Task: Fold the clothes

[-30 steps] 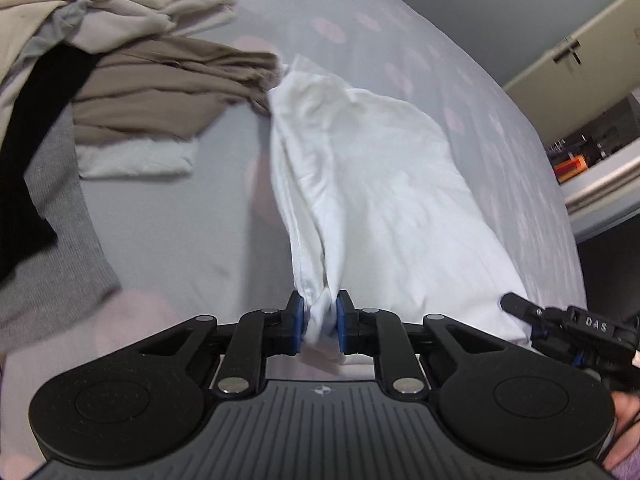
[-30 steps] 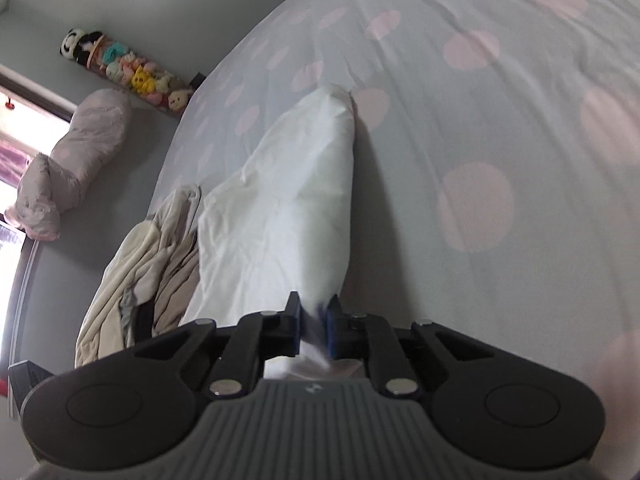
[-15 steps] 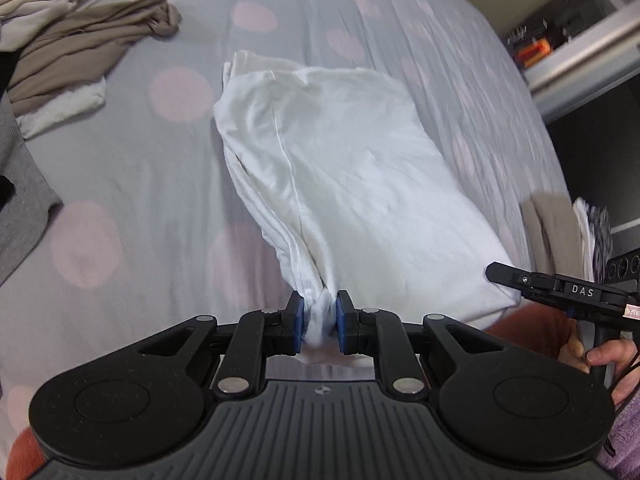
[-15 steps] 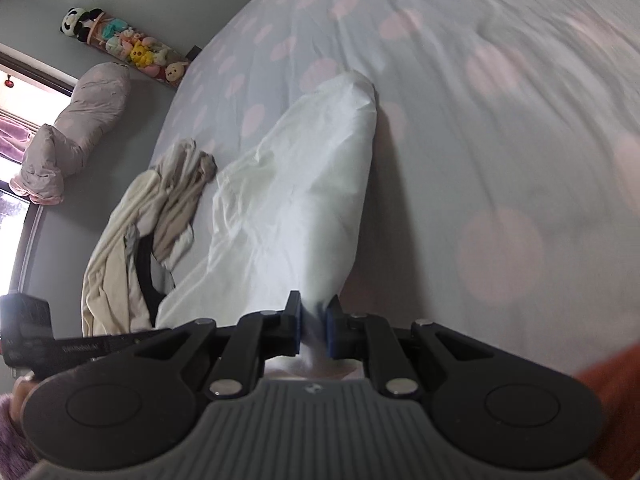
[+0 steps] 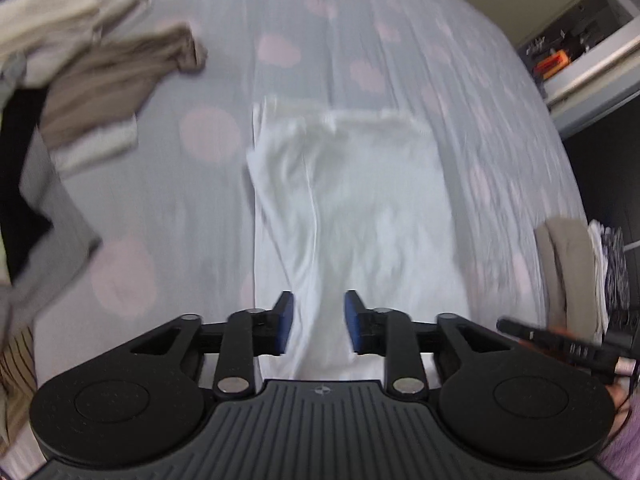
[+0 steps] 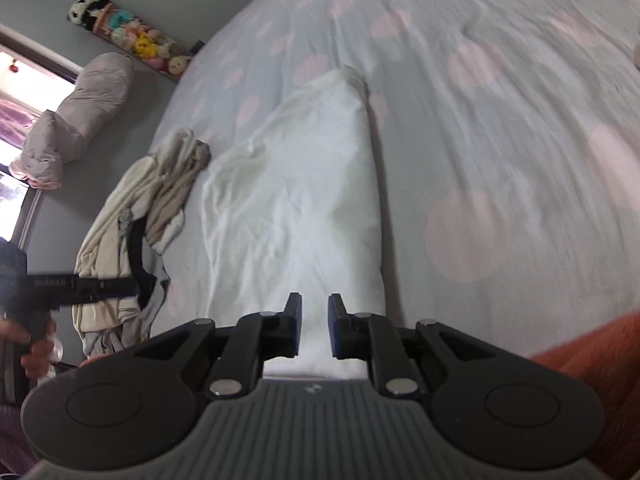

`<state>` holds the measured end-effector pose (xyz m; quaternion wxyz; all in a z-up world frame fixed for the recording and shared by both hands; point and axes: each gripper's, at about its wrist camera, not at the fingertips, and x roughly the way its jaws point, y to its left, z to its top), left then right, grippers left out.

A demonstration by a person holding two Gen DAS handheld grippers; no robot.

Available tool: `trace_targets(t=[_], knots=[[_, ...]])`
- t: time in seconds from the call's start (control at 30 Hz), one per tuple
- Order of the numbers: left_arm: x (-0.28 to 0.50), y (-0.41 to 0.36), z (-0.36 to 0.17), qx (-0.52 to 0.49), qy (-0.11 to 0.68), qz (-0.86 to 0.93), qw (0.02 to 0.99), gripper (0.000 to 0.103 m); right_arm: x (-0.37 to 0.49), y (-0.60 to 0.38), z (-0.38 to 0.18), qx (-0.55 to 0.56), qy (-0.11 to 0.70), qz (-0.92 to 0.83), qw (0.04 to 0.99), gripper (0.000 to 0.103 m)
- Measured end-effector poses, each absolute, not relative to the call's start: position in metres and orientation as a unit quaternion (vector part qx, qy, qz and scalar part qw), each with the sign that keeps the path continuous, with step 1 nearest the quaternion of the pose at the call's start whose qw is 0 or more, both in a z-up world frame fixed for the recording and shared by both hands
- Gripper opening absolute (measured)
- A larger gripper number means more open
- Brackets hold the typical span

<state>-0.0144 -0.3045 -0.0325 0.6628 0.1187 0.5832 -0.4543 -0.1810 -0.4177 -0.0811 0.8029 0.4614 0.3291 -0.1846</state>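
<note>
White folded garment (image 5: pixel 352 200) flat on polka-dot bedsheet (image 5: pixel 224 80) | left gripper (image 5: pixel 316 322) jaws apart, holding nothing | right gripper (image 6: pixel 314 326) jaws apart, holding nothing | unfolded clothes pile (image 5: pixel 80 72) lies beside the garment

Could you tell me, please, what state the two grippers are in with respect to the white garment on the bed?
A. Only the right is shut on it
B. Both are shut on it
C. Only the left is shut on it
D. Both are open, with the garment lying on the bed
D: the left gripper and the right gripper each show a clear gap between their blue pads, and the white garment lies spread flat on the dotted bedsheet.
</note>
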Motion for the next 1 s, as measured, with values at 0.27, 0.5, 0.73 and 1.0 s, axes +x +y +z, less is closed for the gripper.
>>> trace_targets(t=[0.27,0.5,0.73,1.0], knots=[[0.013,-0.342,-0.018,0.095,0.524,-0.466,0.707,0.043,-0.162,-0.437,-0.07,0.445,0.294,-0.202,0.821,0.035],[0.039,-0.37,-0.058,0.127,0.511,-0.465,0.711,0.043,-0.142,-0.456,-0.076,0.43,0.289,-0.227,0.825,0.036],[0.066,-0.368,-0.118,0.105,0.534,-0.432,0.719,0.042,-0.12,-0.467,-0.095,0.425,0.295,-0.245,0.82,0.038],[0.072,-0.363,-0.149,0.098,0.536,-0.421,0.725,0.041,-0.074,-0.457,-0.102,0.374,0.321,-0.247,0.834,0.038]])
